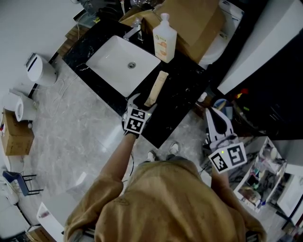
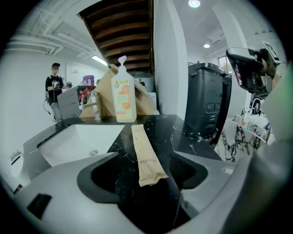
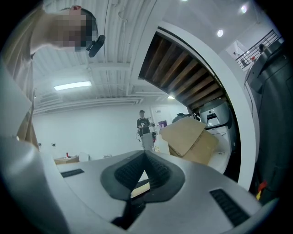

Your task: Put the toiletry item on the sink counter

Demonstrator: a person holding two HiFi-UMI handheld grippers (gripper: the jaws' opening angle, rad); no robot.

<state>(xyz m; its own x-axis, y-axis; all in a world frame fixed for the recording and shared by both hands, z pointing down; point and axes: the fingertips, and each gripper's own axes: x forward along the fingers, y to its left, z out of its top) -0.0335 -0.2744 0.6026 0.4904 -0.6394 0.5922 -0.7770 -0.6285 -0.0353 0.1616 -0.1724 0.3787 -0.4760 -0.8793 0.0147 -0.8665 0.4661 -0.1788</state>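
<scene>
On my screen, a pale grey marble floor (image 1: pixel 71 127) spreads around a black marble counter (image 1: pixel 184 90) with a white basin (image 1: pixel 113 66) sunk into it. A big cardboard box (image 1: pixel 194 23) leans at the counter's far end. I can see a small white bin (image 1: pixel 40 71) and a brown carton (image 1: pixel 16 137) on the floor off to the left, and a white rack (image 1: pixel 283 163) of small items at the right. The walls (image 3: pixel 91 132) are white. Dark wooden slats (image 2: pixel 123 27) line a curved overhang. A strip light (image 3: pixel 71 85) and round ceiling spots (image 2: pixel 194 3) are lit.
</scene>
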